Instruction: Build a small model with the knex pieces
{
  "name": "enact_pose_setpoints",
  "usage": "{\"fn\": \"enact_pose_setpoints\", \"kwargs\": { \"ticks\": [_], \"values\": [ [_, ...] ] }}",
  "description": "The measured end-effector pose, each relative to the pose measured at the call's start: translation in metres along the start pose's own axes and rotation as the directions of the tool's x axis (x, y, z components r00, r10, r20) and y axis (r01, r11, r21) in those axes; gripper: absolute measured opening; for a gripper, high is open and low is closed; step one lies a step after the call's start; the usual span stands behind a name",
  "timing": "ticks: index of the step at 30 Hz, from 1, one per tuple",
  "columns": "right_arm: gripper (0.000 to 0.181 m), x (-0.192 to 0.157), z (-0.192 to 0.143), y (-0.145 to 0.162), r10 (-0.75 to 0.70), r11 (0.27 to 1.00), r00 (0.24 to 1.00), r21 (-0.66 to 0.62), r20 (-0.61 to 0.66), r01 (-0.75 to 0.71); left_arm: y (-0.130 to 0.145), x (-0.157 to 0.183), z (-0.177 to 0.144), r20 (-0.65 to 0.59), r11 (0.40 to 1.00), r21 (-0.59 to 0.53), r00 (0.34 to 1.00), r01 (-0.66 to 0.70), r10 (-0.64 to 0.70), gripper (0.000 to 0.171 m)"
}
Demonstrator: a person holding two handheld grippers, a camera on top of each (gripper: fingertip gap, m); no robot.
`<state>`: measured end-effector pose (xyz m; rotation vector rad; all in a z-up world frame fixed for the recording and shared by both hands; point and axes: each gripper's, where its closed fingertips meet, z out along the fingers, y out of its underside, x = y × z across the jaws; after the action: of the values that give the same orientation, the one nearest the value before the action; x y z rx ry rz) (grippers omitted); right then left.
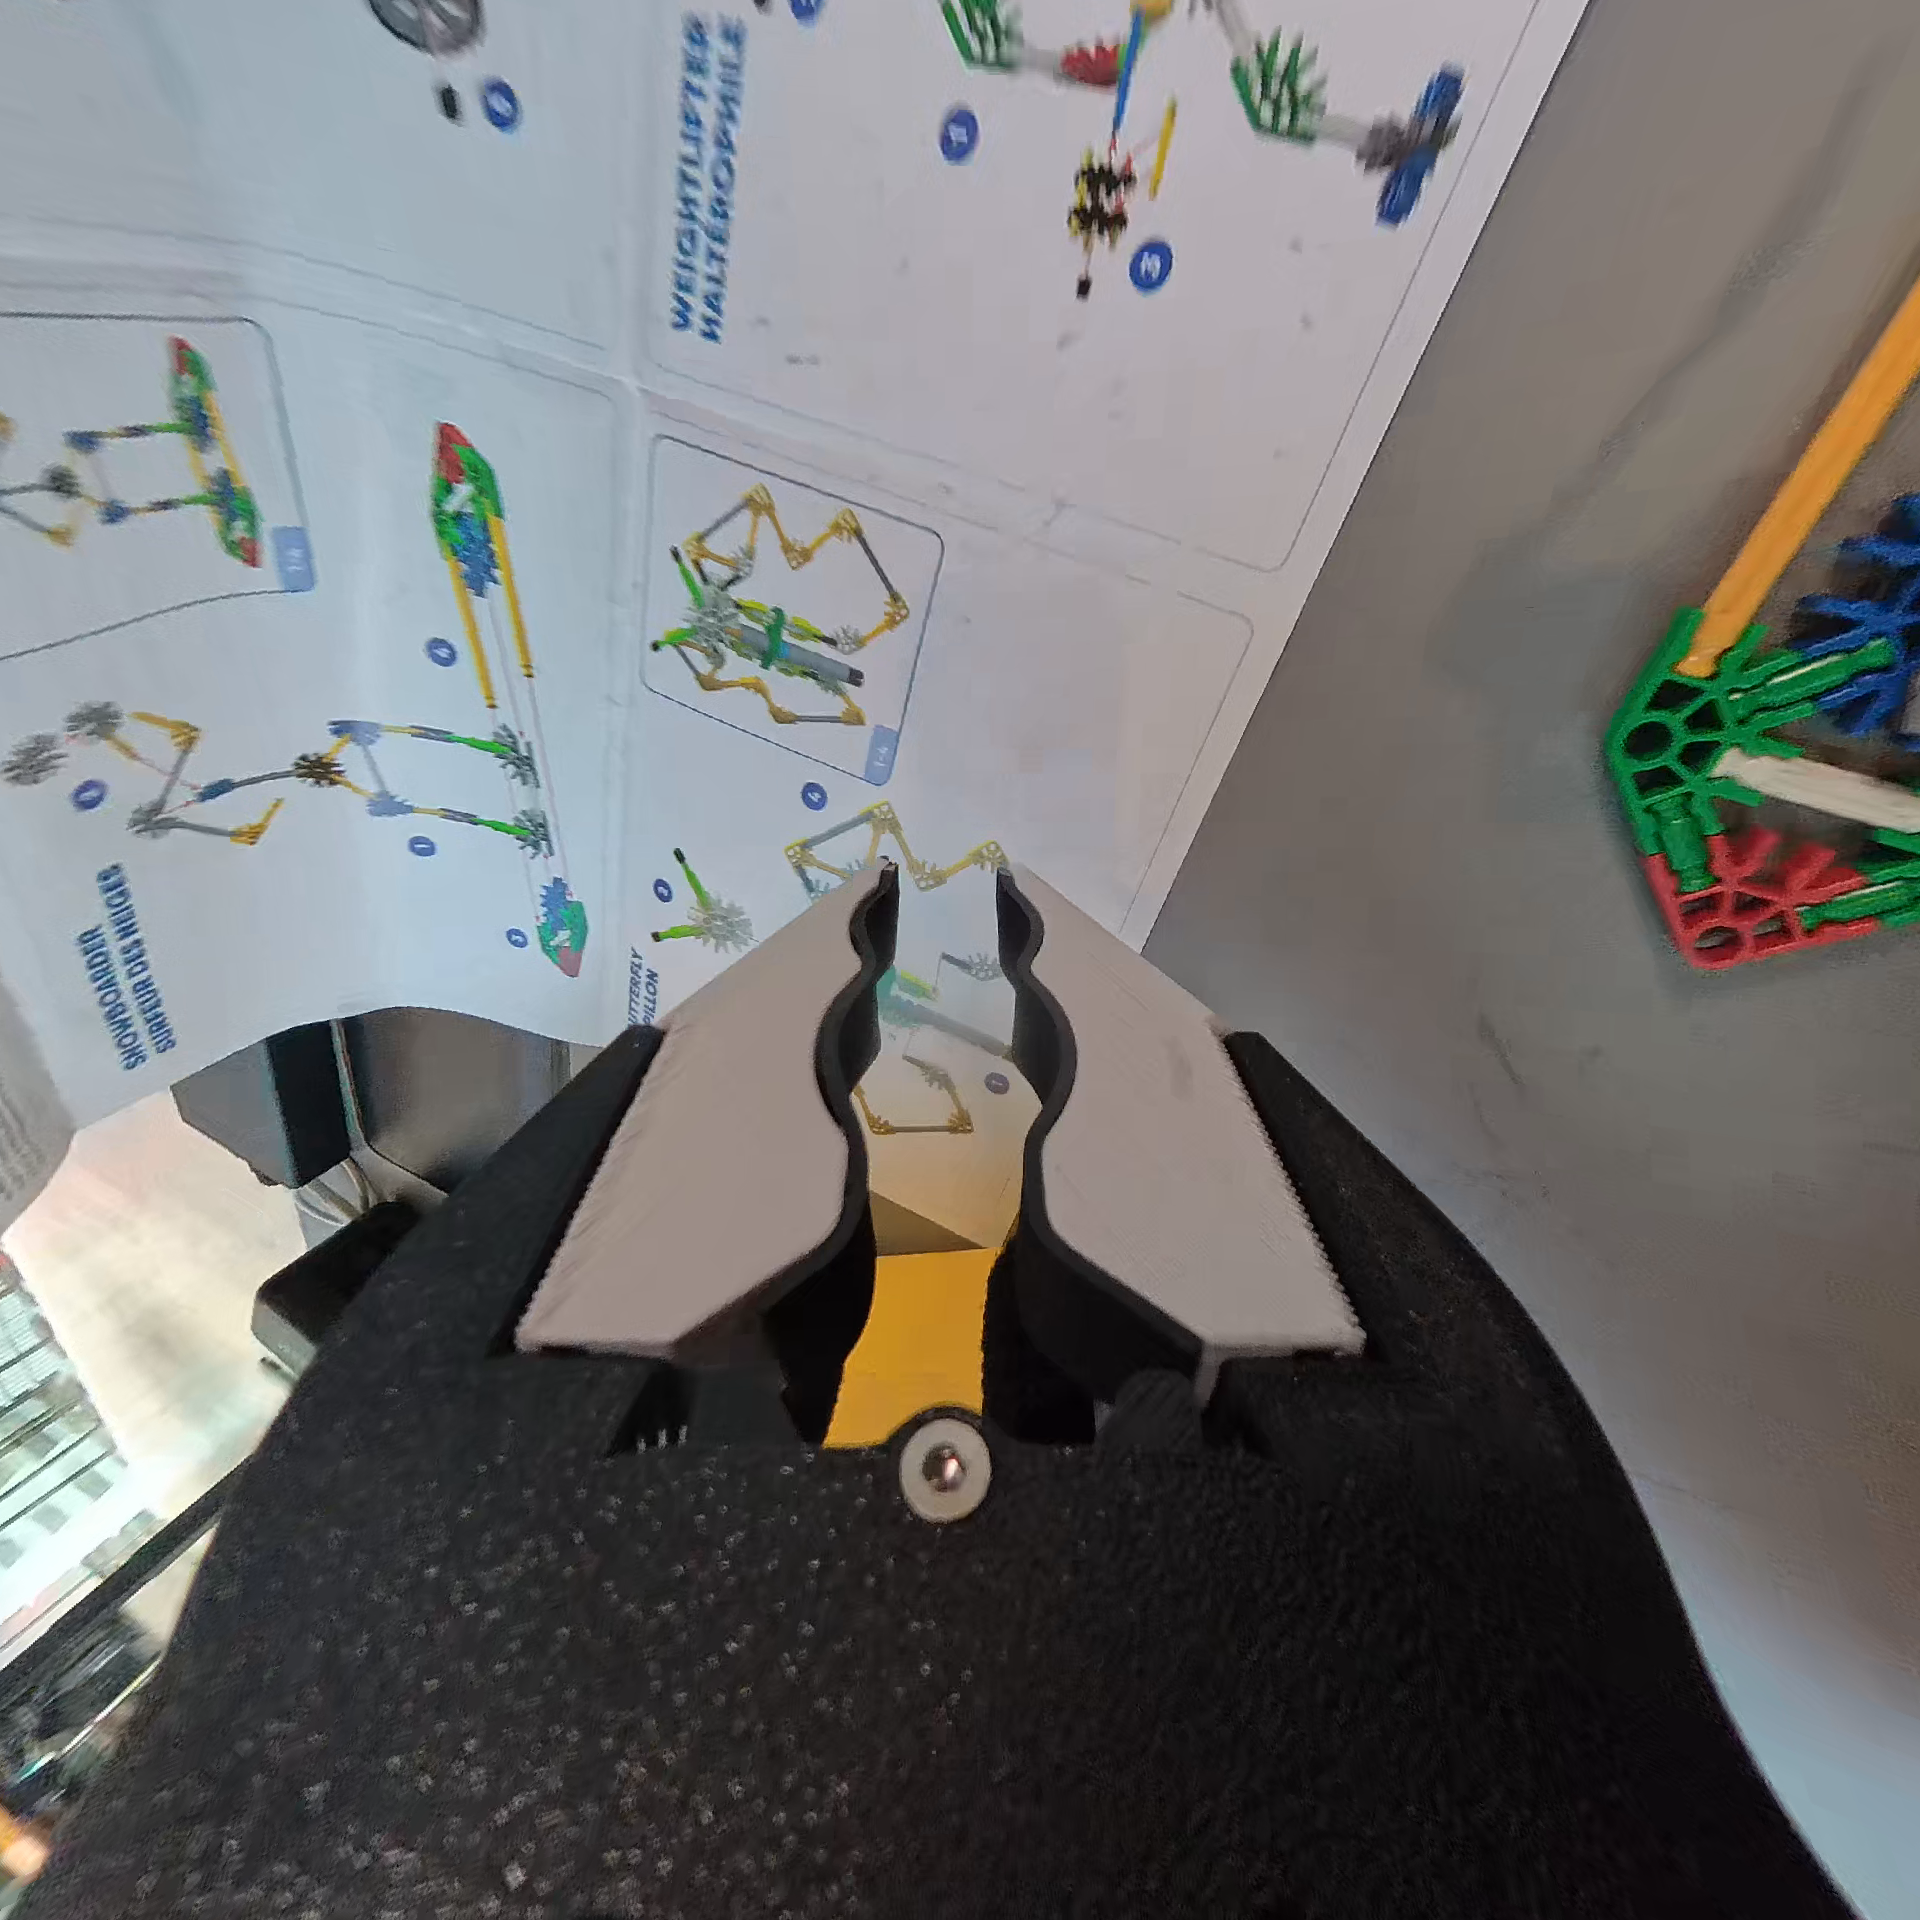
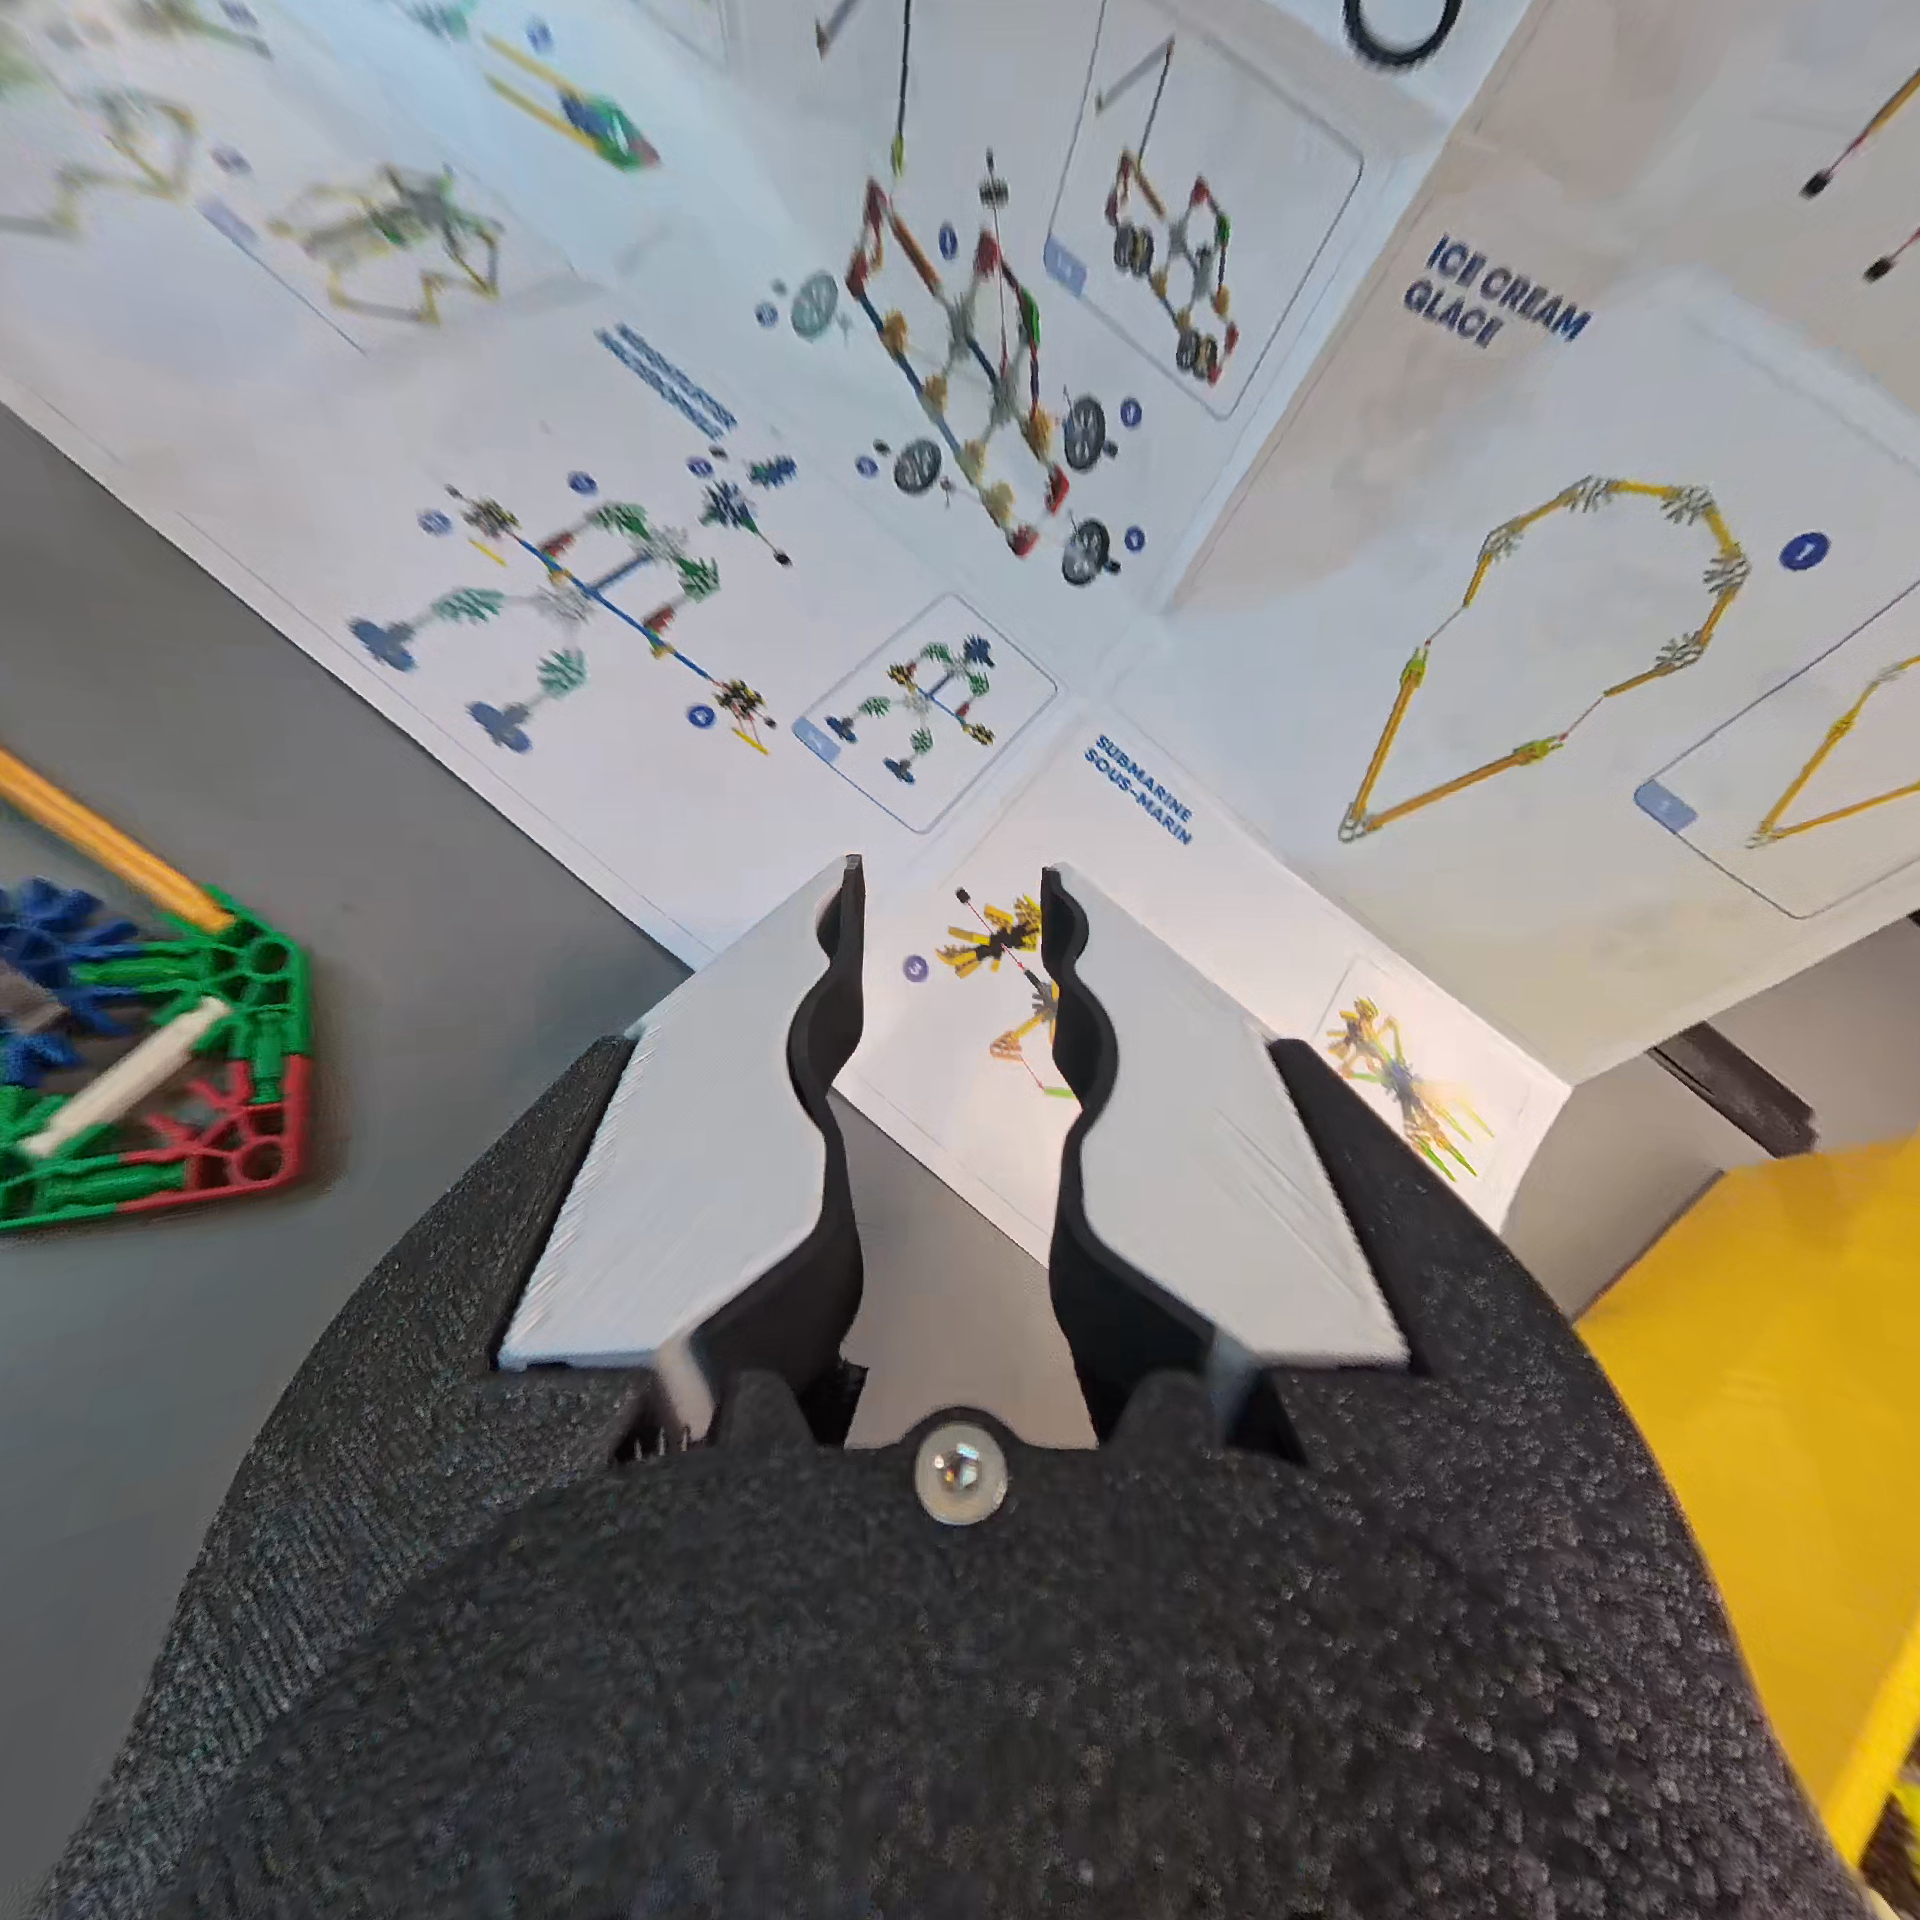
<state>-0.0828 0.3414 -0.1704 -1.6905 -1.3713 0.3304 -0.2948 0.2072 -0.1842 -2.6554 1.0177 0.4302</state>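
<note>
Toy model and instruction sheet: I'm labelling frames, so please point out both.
toy model [image 1: 1704, 727], left wrist view, on its green connector.
instruction sheet [image 2: 1195, 665], right wrist view, on a blank white patch near its fold.

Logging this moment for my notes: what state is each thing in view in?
Left claw: open, empty, above the sheet.
Right claw: open, empty, above the sheet.
Instruction sheet: unfolded, lying on the grey table.
Toy model: partly assembled, lying beside the sheet, untouched.
</note>
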Motion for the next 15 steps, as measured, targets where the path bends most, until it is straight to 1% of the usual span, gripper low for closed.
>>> {"fn": "enact_pose_setpoints", "kwargs": {
  "ticks": [2,3,4,5,6,8,10,11,12,14,15],
  "values": [
    [0.033,-0.006,-0.015,-0.016,0.052,0.993,0.995,0.098,0.085,-0.06,-0.012,-0.002,-0.023,0.019,0.985,0.149,0.996,0.084,-0.088,0.019],
    [0.033,-0.008,-0.022,-0.022,0.074,0.986,0.989,0.137,0.126,-0.092,-0.016,-0.004,-0.036,0.028,0.964,0.229,0.989,0.133,-0.143,0.019],
    [0.033,-0.008,-0.027,-0.027,0.096,0.978,0.983,0.167,0.154,-0.122,-0.02,-0.007,-0.05,0.035,0.931,0.316,0.978,0.185,-0.206,0.019],
    [0.033,-0.008,-0.031,-0.031,0.112,0.972,0.979,0.187,0.173,-0.144,-0.022,-0.009,-0.064,0.031,0.882,0.406,0.961,0.24,-0.275,0.019],
    [0.033,-0.008,-0.034,-0.034,0.122,0.966,0.975,0.206,0.185,-0.159,-0.023,-0.009,-0.078,0.006,0.818,0.494,0.939,0.296,-0.344,0.019],
    [0.033,-0.009,-0.04,-0.04,0.125,0.955,0.97,0.24,0.207,-0.174,-0.023,-0.001,-0.102,-0.088,0.654,0.641,0.885,0.402,-0.457,0.019],
    [0.033,-0.019,-0.047,-0.046,0.103,0.947,0.957,0.267,0.27,-0.177,-0.019,0.014,-0.117,-0.2,0.507,0.718,0.838,0.478,-0.507,0.02],
    [0.033,-0.027,-0.052,-0.048,0.079,0.945,0.947,0.278,0.312,-0.171,-0.017,0.024,-0.122,-0.256,0.446,0.737,0.82,0.508,-0.512,0.022],
    [0.033,-0.035,-0.057,-0.051,0.051,0.942,0.937,0.296,0.345,-0.16,-0.017,0.037,-0.127,-0.319,0.397,0.744,0.808,0.537,-0.496,0.023],
    [0.033,-0.047,-0.069,-0.055,-0.016,0.934,0.917,0.333,0.399,-0.129,-0.019,0.065,-0.135,-0.417,0.342,0.745,0.8,0.572,-0.431,0.035],
    [0.033,-0.052,-0.076,-0.057,-0.045,0.927,0.907,0.355,0.42,-0.118,-0.021,0.078,-0.139,-0.454,0.316,0.749,0.798,0.582,-0.395,0.036]
  ]
}}
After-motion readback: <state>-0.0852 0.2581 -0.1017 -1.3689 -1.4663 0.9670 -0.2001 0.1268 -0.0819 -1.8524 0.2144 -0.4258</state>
